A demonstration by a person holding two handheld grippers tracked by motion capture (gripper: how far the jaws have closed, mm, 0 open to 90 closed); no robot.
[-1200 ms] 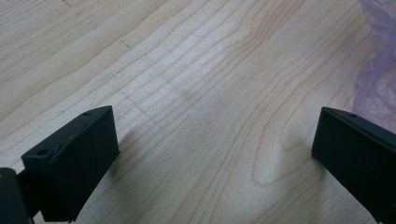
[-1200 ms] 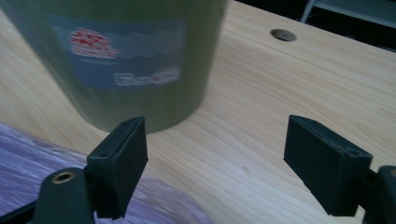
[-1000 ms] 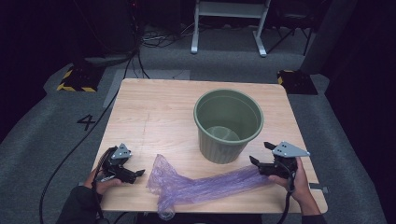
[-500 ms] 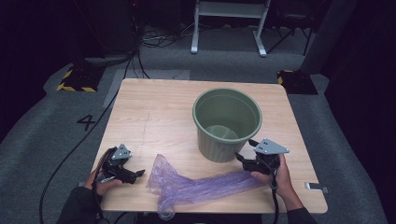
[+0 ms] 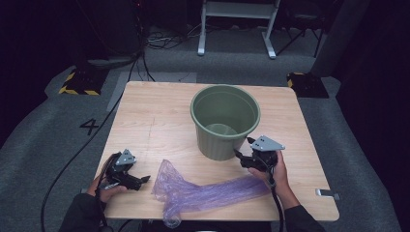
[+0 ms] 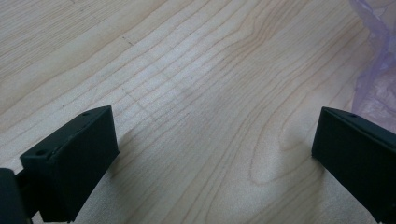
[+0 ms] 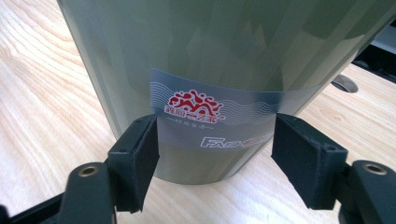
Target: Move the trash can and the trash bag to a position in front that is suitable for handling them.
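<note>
The green bin (image 5: 225, 121) is standing upright on the wooden table (image 5: 154, 116), a little right of the middle and toward the far half, with its mouth open to the camera above. Low on its wall it is carrying a pale label (image 7: 210, 116) with a red emblem and grey lettering.

Your right gripper (image 5: 240, 155) is sitting at the foot of that bin on its near right side, pointing in at the wall. In the right gripper view its jaws are standing apart on either side of the label; they have just been closing in, with the lower curve of the bin lying in the gap. The left pad looks very close to the wall or just touching it, the right pad is showing a gap, so nothing is being squeezed.

Just behind your right hand (image 5: 270, 169), the purple plastic bag (image 5: 208, 193) is lying crumpled along the near edge of the table, stretching leftward from beside that hand.

Your left gripper (image 5: 140, 181) is resting low over the near left part of the table, just beside the bag's left end. Its jaws are standing wide apart over bare wood, with a fold of the bag (image 6: 376, 70) showing off to one side and nothing between them.
</note>
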